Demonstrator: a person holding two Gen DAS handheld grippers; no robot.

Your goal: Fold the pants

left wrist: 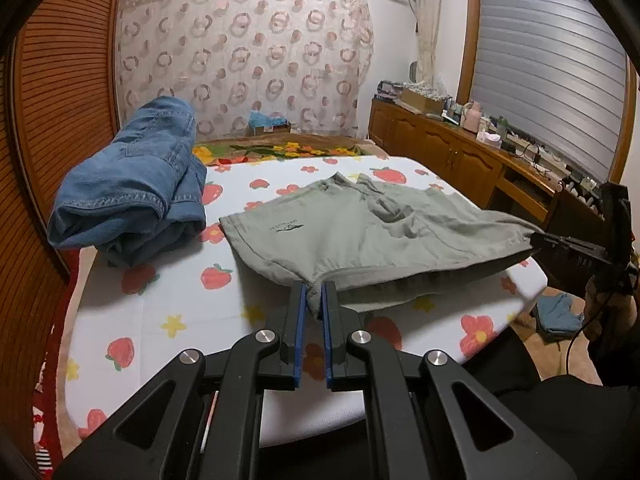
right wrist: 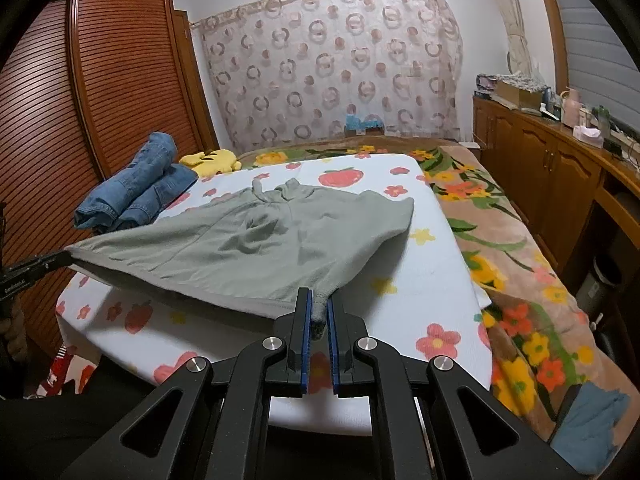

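Both grippers clenched on grey shorts — left gripper and right gripper each pinch a near corner, cloth raised over the strawberry-print board. Keep tension even, carry corners forward together — avoid the folded jeans.

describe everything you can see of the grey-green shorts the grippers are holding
The grey-green shorts look like soft, matte cotton, with a small dark logo print near one leg hem and a drawstring at the bunched waistband on the far side. They lie spread on the strawberry-print sheet, creased in the middle. The left gripper and right gripper each pinch a near corner, lifting the front edge slightly off the sheet. Folded blue jeans lie just beside them, apparently not touching.
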